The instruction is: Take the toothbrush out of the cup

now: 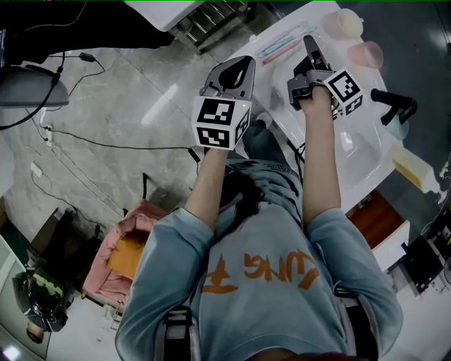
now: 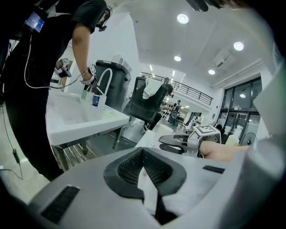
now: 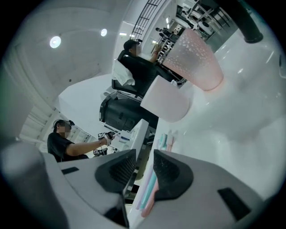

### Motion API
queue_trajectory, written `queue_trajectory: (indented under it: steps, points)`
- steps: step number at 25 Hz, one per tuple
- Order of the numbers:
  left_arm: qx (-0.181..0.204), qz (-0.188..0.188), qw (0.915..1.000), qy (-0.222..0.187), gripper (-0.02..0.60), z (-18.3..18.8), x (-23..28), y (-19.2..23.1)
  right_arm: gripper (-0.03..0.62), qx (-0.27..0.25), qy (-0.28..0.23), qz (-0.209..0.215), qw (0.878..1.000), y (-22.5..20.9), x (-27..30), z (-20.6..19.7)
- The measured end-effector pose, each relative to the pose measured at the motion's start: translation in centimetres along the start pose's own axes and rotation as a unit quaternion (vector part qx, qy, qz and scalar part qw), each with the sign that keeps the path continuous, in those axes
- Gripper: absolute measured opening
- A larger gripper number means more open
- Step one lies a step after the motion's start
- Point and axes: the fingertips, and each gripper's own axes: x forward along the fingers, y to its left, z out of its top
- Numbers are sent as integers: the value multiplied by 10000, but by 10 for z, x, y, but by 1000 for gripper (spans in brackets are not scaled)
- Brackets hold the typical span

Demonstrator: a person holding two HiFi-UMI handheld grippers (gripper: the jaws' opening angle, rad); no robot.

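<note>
Two toothbrushes, one teal (image 1: 285, 42) and one pink (image 1: 276, 54), lie flat on the white counter (image 1: 320, 21) at the top. A cream cup (image 1: 350, 23) and a pink cup (image 1: 367, 54) stand to their right with no brush showing in them. My right gripper (image 1: 310, 46) hovers open just right of the brushes. In the right gripper view its jaws (image 3: 144, 163) stand apart and hold nothing, with the teal brush (image 3: 150, 184) on the counter below them. The pink cup (image 3: 196, 58) and cream cup (image 3: 167, 100) are ahead. My left gripper (image 1: 242, 65) is held off the counter's left edge, shut and empty (image 2: 143, 154).
A black faucet (image 1: 394, 107) rises over the white sink basin (image 1: 363, 144) right of my right arm. A pale yellow bottle (image 1: 414, 168) lies at the sink's near right. A metal rack (image 1: 211, 17) sits under the counter. Another person (image 2: 67, 49) works at a separate sink.
</note>
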Motion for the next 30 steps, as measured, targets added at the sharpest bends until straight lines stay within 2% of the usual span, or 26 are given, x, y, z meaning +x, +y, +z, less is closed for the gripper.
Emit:
queue_trajectory:
  steps: [4,12,15,19,23,27,30]
  points:
    - [83,-125,9999,-54,20,2,-9,-6,80,-322,-140,168,9992,15,-15,0]
    - [290,-385,9987,-137,20,10,-28,-11,48,-575,-508,326,9965,33,-47,-4]
    - [358,-481,9980,-195,20,15,-37,-16,40,-914,-667,488,9924,48,-67,-6]
    - [458,-702,9961,-267,20,22,-41,-27,35,-1650,-855,521,9812,69,-94,-2]
    - [555,-959,9933,-342,20,29,-39,-47,34,-2550,-1090,315,9602,84,-126,12]
    - [725,-1295,9880,-436,20,38,-34,-81,34,-3559,-1342,-57,9248,98,-162,34]
    - [861,-1543,9829,-511,20,47,-30,-105,34,-4073,-1622,-464,8976,103,-191,54]
